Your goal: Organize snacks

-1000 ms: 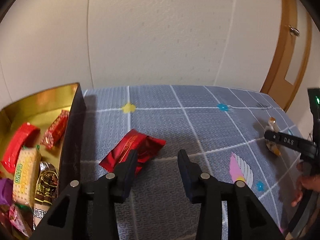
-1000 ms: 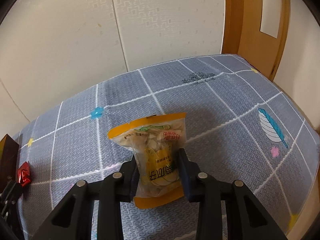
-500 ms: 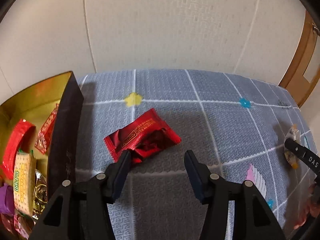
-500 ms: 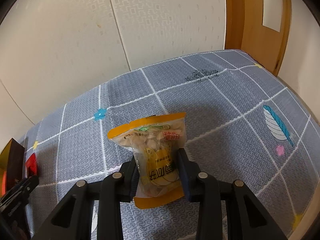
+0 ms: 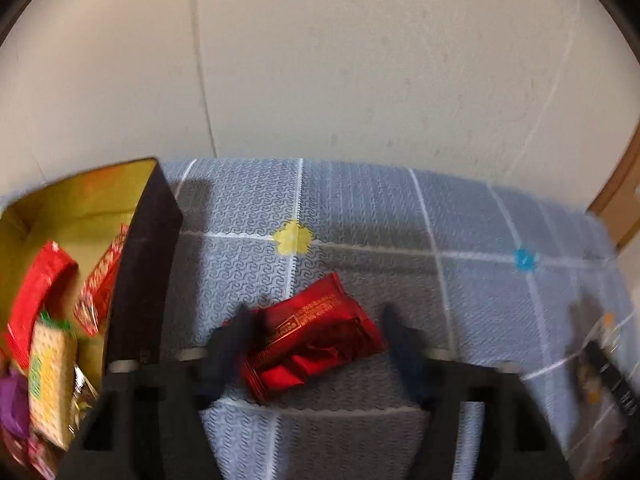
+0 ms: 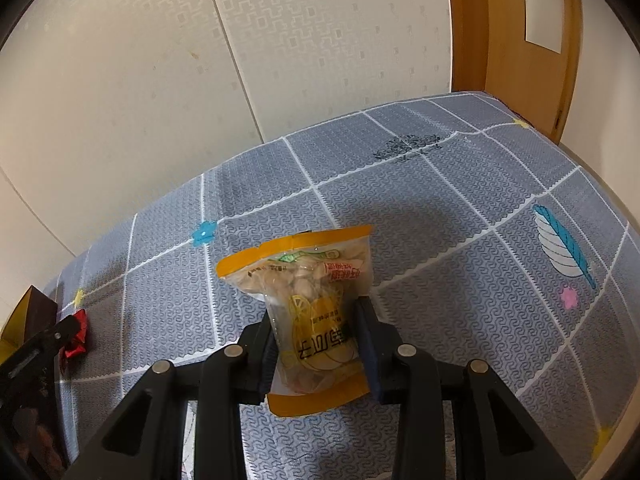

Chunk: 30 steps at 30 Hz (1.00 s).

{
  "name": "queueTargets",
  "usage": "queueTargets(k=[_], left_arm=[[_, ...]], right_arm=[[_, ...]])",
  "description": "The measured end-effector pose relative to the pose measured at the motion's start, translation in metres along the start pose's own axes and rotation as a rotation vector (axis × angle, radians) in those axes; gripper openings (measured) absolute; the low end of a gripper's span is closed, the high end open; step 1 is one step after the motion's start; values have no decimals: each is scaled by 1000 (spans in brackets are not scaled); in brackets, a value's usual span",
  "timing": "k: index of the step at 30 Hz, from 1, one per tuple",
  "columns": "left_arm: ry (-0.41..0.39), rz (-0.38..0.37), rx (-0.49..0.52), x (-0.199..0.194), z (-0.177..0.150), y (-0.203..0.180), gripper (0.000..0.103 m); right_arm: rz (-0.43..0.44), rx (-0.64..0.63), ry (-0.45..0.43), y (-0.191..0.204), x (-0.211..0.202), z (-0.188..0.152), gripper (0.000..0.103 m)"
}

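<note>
A shiny red snack packet (image 5: 316, 340) lies on the blue-grey patterned cloth (image 5: 400, 216). My left gripper (image 5: 316, 320) straddles it with its jaws closing. The left finger is at the packet's end and the right finger stands clear of it. The picture is blurred by motion. In the right wrist view my right gripper (image 6: 318, 320) is shut on a clear snack bag with orange edges (image 6: 308, 276), held upright above the cloth. That view also shows the red packet (image 6: 76, 340) and the left gripper (image 6: 40, 348) at the far left.
An open box with a gold lining and a dark wall (image 5: 144, 264) stands left of the red packet and holds several snacks, among them a red packet (image 5: 36, 300) and a cracker pack (image 5: 50, 380). A wall runs behind the cloth. A wooden door (image 6: 504, 40) is at the right.
My left gripper has moved up to the red packet, which now lies between its jaws; the jaws stand wider than a second ago. The right gripper holds the bag as before.
</note>
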<state>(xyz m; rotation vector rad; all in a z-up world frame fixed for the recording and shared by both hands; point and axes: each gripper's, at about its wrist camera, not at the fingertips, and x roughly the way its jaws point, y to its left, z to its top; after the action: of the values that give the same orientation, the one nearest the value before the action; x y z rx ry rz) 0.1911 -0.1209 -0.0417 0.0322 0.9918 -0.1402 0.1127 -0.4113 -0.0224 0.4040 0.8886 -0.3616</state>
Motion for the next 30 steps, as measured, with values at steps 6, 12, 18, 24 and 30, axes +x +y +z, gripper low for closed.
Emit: queueTargets(k=[6,12,18,24,30], left_arm=[[-107,-17,126,-16,-13,-13,23],[-91,-104,130,-33,-34,-11,8],[-117,-36,78,-33,-29,0,72],[-11,-66,105,-13,-6,-3,82],[75,-341,122,-23,-32,-15,81]], right_arm=[[-15,-22,-7,3,1,0,36],[-6,-2,-23,1,-4,-1,35],[-12,-17,-21,2,-6,-3,35],[1,-5,-10,-1,-5,-1,35],[23,6,-4,-2,-3,1,35]])
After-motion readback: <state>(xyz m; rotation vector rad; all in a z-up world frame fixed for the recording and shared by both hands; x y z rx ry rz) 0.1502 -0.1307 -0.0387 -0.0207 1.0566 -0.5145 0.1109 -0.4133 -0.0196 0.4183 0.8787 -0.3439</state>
